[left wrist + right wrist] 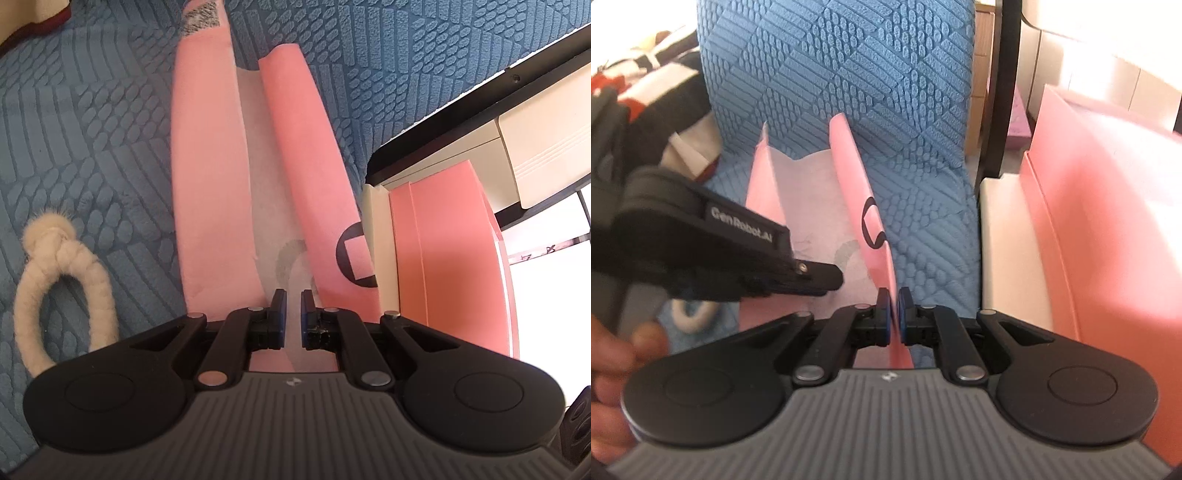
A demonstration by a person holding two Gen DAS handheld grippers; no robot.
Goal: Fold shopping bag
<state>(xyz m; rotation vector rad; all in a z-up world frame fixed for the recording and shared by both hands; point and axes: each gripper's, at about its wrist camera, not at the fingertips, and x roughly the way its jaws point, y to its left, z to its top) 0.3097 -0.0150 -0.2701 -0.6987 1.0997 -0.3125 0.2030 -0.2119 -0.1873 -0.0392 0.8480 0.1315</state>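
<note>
Folding is best done here by carrying each pinched side panel inward over the pale centre, keeping both edges parallel so that the crease runs straight; this is a judgement from the present layout. Left wrist view: the left gripper (293,301) has its fingers drawn nearly together on the thin white inner layer of the shopping bag (210,155), which passes between the pads; the grip looks closed on that layer. The bag lies on the blue textured cover (92,122), stretching straight ahead of the fingertips, its long axis running away from them toward the far printed end; two pink panels stand to either side of the fingers. A white rope ring (62,291) rests well to the left of the fingers. A pink box (447,254) stands to their right. Right wrist view: the right gripper (894,301) is clamped on the upright pink side panel of the bag, whose edge rises between the pads and runs ahead of them. The left gripper enters from the left of these fingers, its tip over the white centre, held by a hand (613,373).
</note>
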